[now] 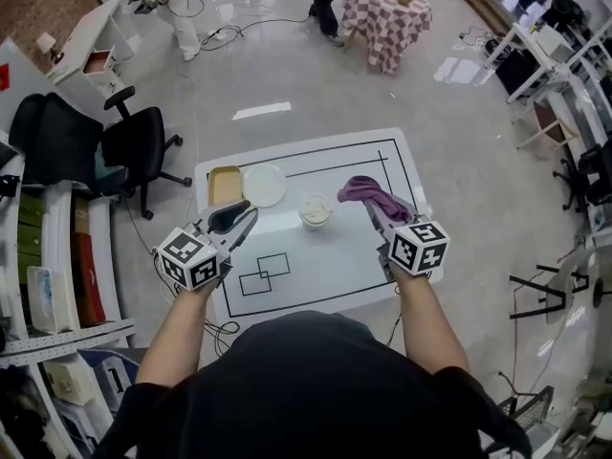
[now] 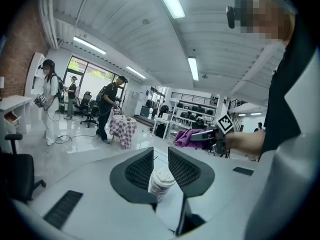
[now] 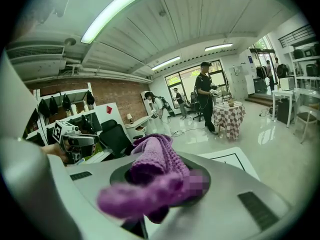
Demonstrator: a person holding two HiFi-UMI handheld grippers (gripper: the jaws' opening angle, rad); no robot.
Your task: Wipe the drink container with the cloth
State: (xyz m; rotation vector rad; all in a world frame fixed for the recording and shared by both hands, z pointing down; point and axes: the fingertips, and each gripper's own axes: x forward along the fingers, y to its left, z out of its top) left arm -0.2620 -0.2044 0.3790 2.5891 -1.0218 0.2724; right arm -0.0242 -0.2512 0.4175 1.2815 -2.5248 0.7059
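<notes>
Your right gripper (image 1: 372, 207) is clamped on the cloth (image 1: 363, 191), which is soft and floppy. Left gripper (image 2: 160, 157) has its jaws narrowly apart and empty, with the cup (image 2: 161, 183) ahead, in line with the gap. It looks light and crushable, so you'd grip mid-wall, gently.

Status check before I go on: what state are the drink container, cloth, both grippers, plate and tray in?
drink container: upright on the table, lid on, not held
cloth: bunched, held in the right gripper, clear of the container
right gripper: shut on the cloth
left gripper: jaws slightly apart, nothing in them, container beyond
plate: flat on the table, empty
tray: on the table, looks empty
</notes>
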